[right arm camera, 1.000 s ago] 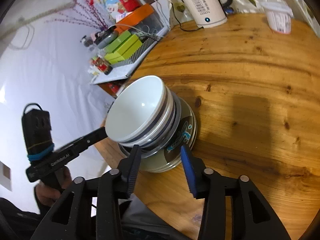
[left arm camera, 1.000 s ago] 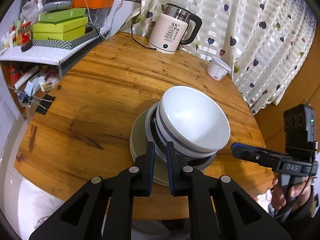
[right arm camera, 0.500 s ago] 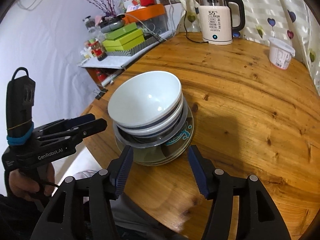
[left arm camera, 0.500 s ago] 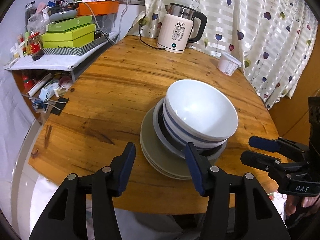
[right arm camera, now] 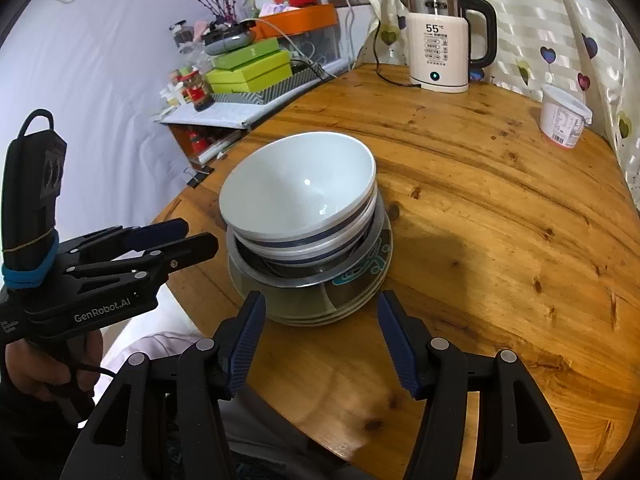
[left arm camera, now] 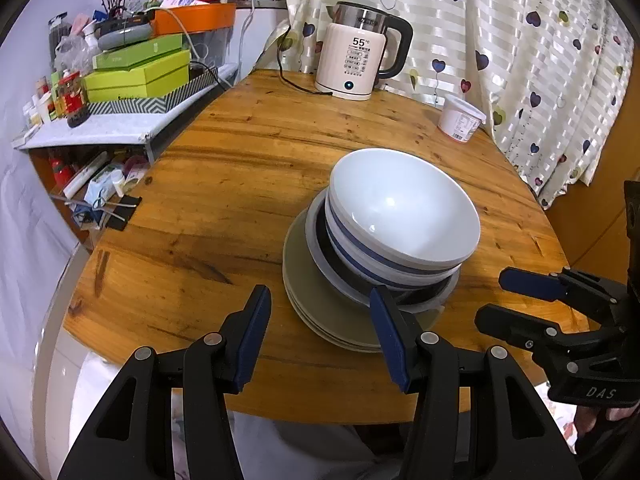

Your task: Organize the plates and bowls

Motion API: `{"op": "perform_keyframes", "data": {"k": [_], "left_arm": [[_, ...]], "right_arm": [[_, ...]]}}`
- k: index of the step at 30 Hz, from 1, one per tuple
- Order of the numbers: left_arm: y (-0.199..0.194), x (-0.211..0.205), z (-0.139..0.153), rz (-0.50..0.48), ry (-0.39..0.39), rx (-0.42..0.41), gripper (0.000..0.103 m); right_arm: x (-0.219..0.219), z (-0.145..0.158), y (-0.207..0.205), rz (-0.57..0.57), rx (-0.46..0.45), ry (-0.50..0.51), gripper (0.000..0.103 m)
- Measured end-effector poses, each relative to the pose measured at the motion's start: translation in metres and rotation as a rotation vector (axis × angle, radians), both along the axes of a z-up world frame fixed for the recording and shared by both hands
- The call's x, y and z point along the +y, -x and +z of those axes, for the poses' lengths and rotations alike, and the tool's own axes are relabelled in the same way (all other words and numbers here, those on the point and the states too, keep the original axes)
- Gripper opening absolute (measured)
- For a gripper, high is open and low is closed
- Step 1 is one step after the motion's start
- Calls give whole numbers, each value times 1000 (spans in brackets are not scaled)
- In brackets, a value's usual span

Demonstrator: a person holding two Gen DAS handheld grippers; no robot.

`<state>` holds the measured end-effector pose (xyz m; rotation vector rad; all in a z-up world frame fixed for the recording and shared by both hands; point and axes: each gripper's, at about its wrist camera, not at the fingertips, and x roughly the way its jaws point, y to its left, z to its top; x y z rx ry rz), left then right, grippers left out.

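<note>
White bowls with blue bands (left arm camera: pixel 404 216) sit nested in a grey-rimmed dish on a stack of olive plates (left arm camera: pixel 316 304) near the front of the round wooden table (left arm camera: pixel 224 184). The stack also shows in the right wrist view (right arm camera: pixel 300 196), where the top plate (right arm camera: pixel 360 276) has a teal pattern. My left gripper (left arm camera: pixel 320 312) is open and empty, just before the plates' near edge. My right gripper (right arm camera: pixel 320 316) is open and empty, facing the stack from the other side. Each gripper shows in the other's view, left (right arm camera: pixel 196 236) and right (left arm camera: pixel 504 300).
A white electric kettle (left arm camera: pixel 356 64) with its cord stands at the table's back. A white tub (left arm camera: pixel 460 118) sits at the back right by the curtain. A cluttered shelf with green boxes (left arm camera: pixel 136 76) is left of the table.
My left gripper has opened from nearly shut and drawn back from the stack. My right gripper has opened wider and drawn back and levelled out. The stack has not moved.
</note>
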<state>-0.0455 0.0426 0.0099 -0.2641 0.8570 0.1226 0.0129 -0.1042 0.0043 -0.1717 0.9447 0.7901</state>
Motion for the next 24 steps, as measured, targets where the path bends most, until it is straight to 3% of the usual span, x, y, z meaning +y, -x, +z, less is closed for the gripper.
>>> {"op": "perform_keyframes", "data": {"k": [12,24], "left_arm": [[2,3,0,3,39,-13,53],[3,2,-4,27,15,10,53]], "right_arm": [[4,-2,0,4,5,-1,59],[6,-1,0,5,-2,4,59]]}}
